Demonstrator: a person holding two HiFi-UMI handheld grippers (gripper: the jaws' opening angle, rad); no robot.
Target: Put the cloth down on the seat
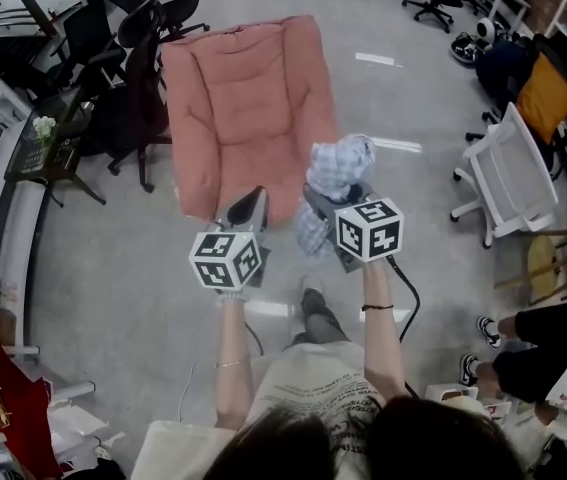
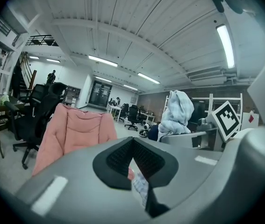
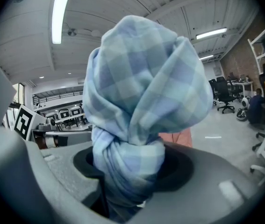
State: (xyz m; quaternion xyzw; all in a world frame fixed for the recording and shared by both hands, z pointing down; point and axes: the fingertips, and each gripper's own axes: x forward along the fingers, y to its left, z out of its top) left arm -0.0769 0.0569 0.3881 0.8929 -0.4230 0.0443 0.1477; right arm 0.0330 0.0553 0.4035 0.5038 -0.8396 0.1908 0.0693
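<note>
Grips a bunched blue-checked cloth (image 1: pixel 337 171) in the right gripper (image 1: pixel 329 204), seen against the near edge of the pink seat (image 1: pixel 246 108). Holds the left gripper (image 1: pixel 250 202) just beside it, tips toward the seat cushion. Stands on grey floor (image 1: pixel 113 268), white chair (image 1: pixel 511 173) off right.

No writing is legible; the print on the shirt (image 1: pixel 315 393) is too small.

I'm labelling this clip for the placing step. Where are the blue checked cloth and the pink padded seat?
blue checked cloth (image 3: pixel 146 87): right gripper view, on its bunched top fold.
pink padded seat (image 1: pixel 248 118): head view, middle of its padding.
</note>
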